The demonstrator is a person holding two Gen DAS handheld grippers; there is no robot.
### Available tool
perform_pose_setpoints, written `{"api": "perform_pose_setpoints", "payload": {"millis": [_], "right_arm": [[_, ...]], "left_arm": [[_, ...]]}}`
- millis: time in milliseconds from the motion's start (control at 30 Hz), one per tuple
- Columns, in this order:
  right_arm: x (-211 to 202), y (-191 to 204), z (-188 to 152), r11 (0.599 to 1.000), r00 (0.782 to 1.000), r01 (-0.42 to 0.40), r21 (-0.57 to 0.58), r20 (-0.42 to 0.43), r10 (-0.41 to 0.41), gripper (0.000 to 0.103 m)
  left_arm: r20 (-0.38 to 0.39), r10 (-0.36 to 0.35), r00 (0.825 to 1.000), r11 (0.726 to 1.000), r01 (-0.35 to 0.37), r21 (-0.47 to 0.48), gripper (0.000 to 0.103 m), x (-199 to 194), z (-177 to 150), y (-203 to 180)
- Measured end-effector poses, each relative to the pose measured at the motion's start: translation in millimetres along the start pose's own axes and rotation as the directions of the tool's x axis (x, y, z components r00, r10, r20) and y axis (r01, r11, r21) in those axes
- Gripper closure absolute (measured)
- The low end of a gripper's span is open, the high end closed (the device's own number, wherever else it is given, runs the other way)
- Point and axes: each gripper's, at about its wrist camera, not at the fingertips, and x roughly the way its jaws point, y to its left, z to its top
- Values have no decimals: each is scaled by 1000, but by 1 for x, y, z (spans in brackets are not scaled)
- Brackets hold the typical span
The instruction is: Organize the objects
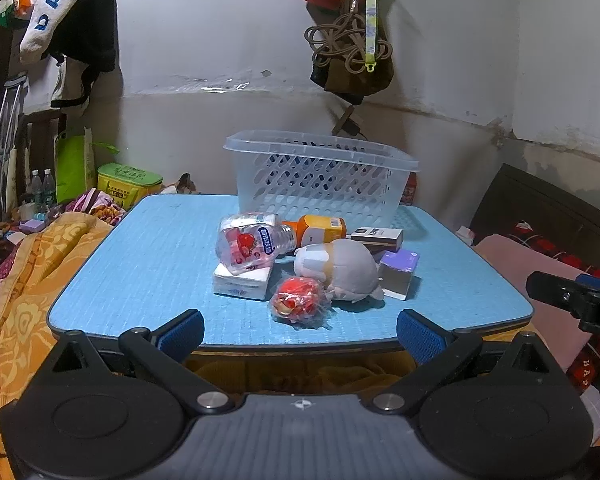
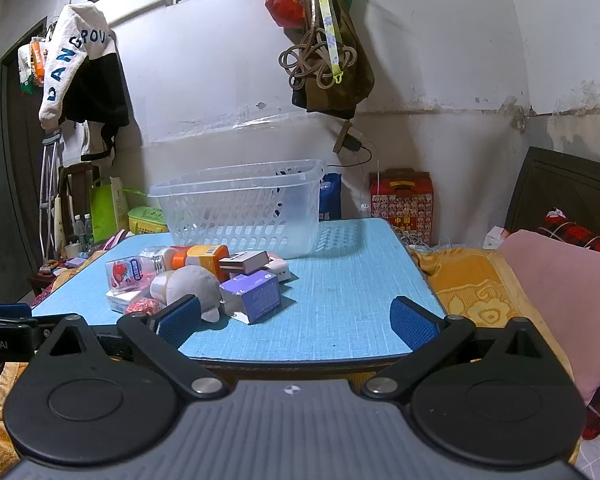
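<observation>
A pile of objects lies on the blue table [image 1: 148, 272] in front of a clear plastic basket [image 1: 320, 172]: a strawberry drink bottle [image 1: 254, 242], an orange bottle [image 1: 320, 230], a grey plush toy [image 1: 342, 270], a red wrapped snack [image 1: 298, 300], a white box [image 1: 242, 282], a purple box [image 1: 398, 272] and a dark box [image 1: 376, 238]. The basket [image 2: 240, 208] looks empty. My left gripper [image 1: 300, 332] is open and empty at the table's near edge. My right gripper [image 2: 296, 322] is open and empty, right of the pile [image 2: 196, 280].
An orange floral blanket [image 1: 32, 280] lies left of the table and a pink pillow [image 2: 560, 304] on the right. Bags [image 1: 352, 40] hang on the wall behind. A red gift box [image 2: 402, 202] and green bags [image 1: 76, 164] stand behind the table.
</observation>
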Motion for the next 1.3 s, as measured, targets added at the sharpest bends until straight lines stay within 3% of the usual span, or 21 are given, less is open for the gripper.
{"api": "perform_pose_setpoints", "payload": {"millis": [767, 900, 1033, 1100, 1233, 1300], "right_arm": [[-1, 0, 1, 1000, 1000, -3, 6, -4, 3, 0], [-8, -2, 1, 998, 998, -57, 37, 42, 55, 0], [-8, -1, 6, 997, 991, -70, 33, 115, 66, 0], [6, 3, 8, 993, 989, -112, -29, 92, 114, 0], [45, 17, 17, 985, 989, -137, -104, -64, 130, 0], [59, 20, 21, 985, 991, -116, -129, -78, 106, 0]], "left_arm": [[-5, 7, 1000, 1000, -7, 3, 0, 1, -3, 2], [-7, -4, 1000, 1000, 4, 0, 0, -4, 4, 4], [44, 34, 998, 999, -36, 41, 0, -12, 22, 11], [34, 39, 999, 997, -41, 61, 0, -7, 35, 19], [-43, -12, 999, 999, 14, 32, 0, 20, 51, 40], [-76, -17, 997, 1000, 18, 4, 0, 39, 54, 48]]}}
